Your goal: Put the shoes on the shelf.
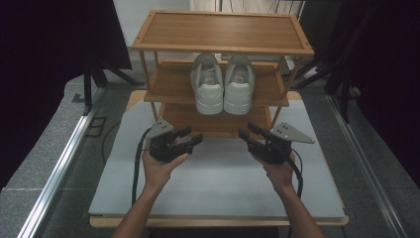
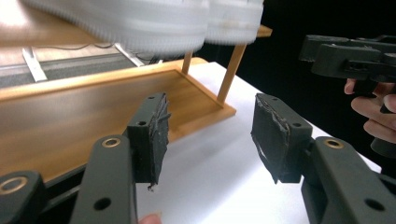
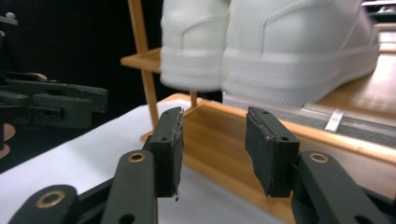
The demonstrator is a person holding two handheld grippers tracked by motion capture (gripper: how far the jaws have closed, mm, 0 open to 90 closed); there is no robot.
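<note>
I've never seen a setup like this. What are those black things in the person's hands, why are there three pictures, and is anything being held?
There is no machine arm here. A person holds a pair of black hand-worked tongs in each hand: the left tongs and the right tongs. Each pinches things between two jaws.

The high view looks down from above the person onto a white table. The other two pictures come from small cameras riding on the tongs, looking out along the jaws: the left tongs in one, the right tongs in the other.

On the table stands a wooden rack with three shelves. A pair of white shoes sits on the middle shelf, heels toward the person.

Nothing is held. Both tongs are open, with empty gaps between the jaws, just in front of the rack's bottom shelf.
</note>
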